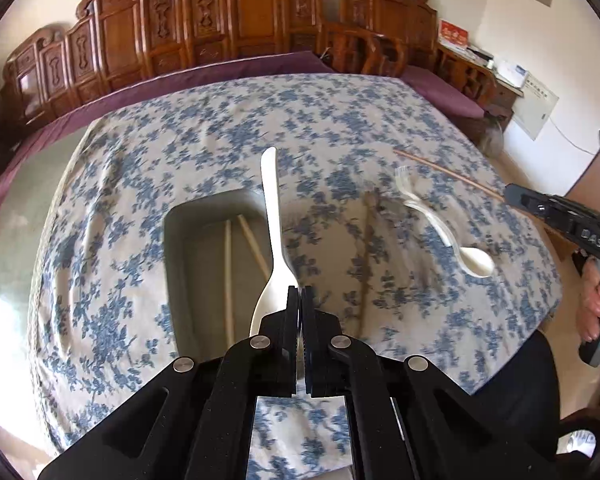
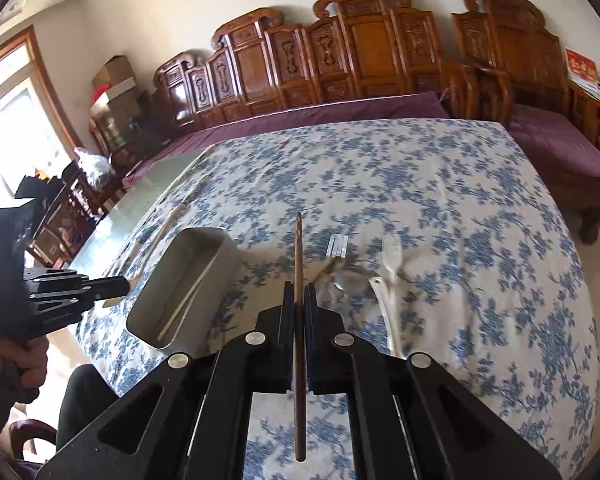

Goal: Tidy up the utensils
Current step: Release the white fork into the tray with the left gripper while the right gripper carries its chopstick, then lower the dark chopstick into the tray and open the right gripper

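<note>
My left gripper is shut on a white plastic spoon, held above the grey metal tray, handle pointing away. The tray holds two wooden chopsticks. My right gripper is shut on a brown wooden chopstick that points forward above the cloth; it shows in the left wrist view too. A clear plastic fork and a white spoon lie on the table to the right of the tray. In the right wrist view the tray is to the left, the clear fork and white spoon ahead.
The table wears a blue floral cloth; its left part is bare glass. A carved wooden bench with purple cushions runs behind. The right gripper body and left gripper body show at the frame edges.
</note>
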A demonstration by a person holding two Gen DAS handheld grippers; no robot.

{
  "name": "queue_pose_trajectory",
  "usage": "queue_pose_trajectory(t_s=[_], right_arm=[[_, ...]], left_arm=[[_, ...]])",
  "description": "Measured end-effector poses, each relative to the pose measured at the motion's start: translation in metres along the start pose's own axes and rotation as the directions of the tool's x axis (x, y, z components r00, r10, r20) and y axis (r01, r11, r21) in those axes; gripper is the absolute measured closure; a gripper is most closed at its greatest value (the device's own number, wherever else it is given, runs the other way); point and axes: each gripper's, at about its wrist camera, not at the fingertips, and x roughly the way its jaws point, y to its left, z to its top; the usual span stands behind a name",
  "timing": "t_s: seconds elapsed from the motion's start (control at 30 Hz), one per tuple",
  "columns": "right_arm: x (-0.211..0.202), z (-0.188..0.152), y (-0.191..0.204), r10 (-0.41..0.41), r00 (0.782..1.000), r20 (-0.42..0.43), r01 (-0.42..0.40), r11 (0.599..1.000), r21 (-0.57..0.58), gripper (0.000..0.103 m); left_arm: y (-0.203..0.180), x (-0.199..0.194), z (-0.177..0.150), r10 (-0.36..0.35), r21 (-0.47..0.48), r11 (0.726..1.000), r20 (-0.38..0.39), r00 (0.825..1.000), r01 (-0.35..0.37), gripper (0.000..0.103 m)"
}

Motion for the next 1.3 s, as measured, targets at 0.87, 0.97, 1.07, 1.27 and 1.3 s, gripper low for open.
queue_pose_trajectory(t_s=[0.87,0.97,1.07,1.27,1.3], right_arm=[[0.077,0.001,0.087,0.053,0.991,-0.122,-0.068,0.991,-0.116,0.097],[0.082,0.004,0.094,0.059,0.99,-0.127,-0.075,0.99,-0.122,0.097],[0.088,0.007,0.102,0.065,0.989,-0.131,-0.082,0.988,-0.13,0.097],[0.098,0.009,0.118,0.076,0.988,-0.137,-0.097,0.984,-0.147,0.097],[0.1,0.01,0.12,0.076,0.988,-0.138,-0.096,0.984,-0.15,0.097]], left_arm=[[0.071,0.077,-0.021,0.004,-0.144,0.989,-0.123,0.992,-0.022,0.102],[0.073,0.081,-0.021,0.0,-0.148,0.989,-0.131,0.991,-0.019,0.102],[0.074,0.08,-0.02,-0.002,-0.153,0.988,-0.128,0.992,-0.018,0.102],[0.077,0.054,-0.016,-0.008,-0.162,0.987,-0.078,0.997,-0.004,0.094],[0.078,0.049,-0.014,-0.005,-0.162,0.987,-0.069,0.998,-0.006,0.094]])
